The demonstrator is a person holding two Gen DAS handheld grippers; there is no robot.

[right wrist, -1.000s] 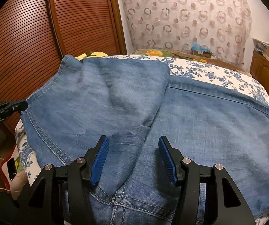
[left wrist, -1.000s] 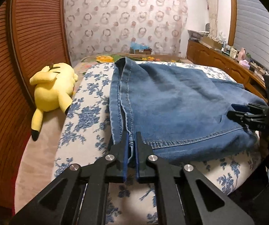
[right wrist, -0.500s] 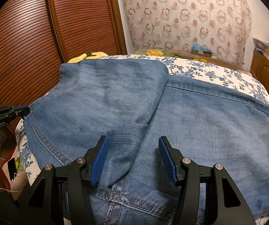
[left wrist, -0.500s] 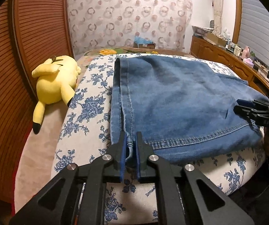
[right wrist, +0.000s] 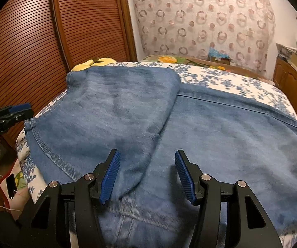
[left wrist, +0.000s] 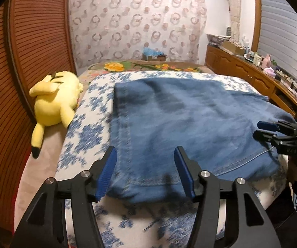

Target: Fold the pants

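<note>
Released a moment ago, the blue denim pants (left wrist: 189, 124) lie folded over themselves on the blue-flowered white bedspread (left wrist: 82, 136). Left gripper (left wrist: 145, 173) is opening, clamping nothing; right gripper (right wrist: 146, 174) hovers half-spread, empty. Further folds probably remain.
</note>
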